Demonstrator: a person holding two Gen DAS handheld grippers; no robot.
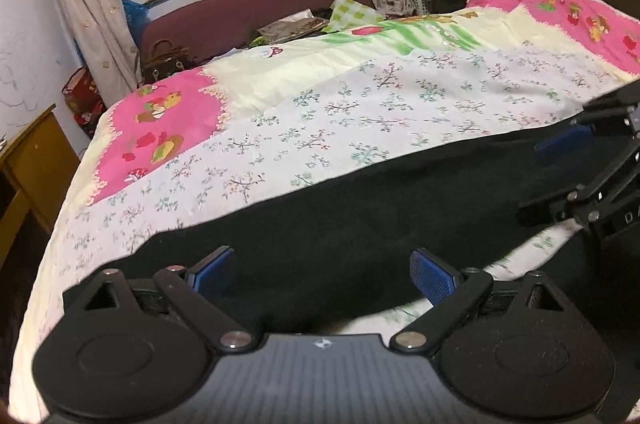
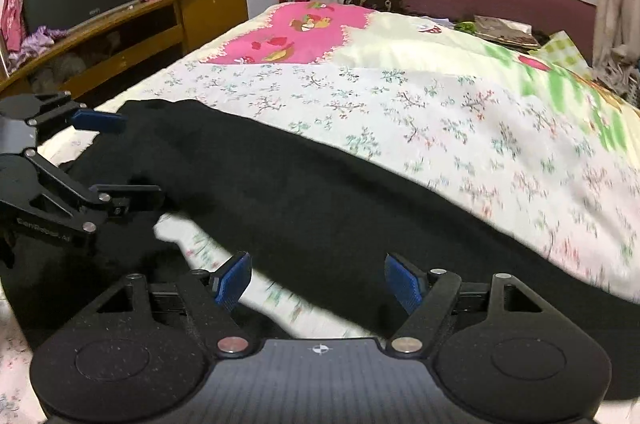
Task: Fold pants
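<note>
Folding these pants [image 1: 340,208] well starts with reading how they lie: a long black band stretched across the flowered bedsheet [image 1: 360,112], running just ahead of both tongs, with one leg passing under the fingertips and a strip of sheet showing between it and a second dark part nearer the person. The left tongs [image 1: 324,272] hang over the cloth with jaws spread wide and nothing pinched between them; the right tongs [image 2: 316,278] are likewise released, jaws apart above the near edge of the leg, empty. Seen from the right wrist, the left tongs sit off to the left, near what looks like one end of the garment. My judgement is that the step in hand is reaching in for a grip. Each pair should come down on the near hem or edge, well apart from the other, and bite only one layer cleanly. Closing too far in would bunch the fabric; lifting unevenly would skew the fold.
</note>
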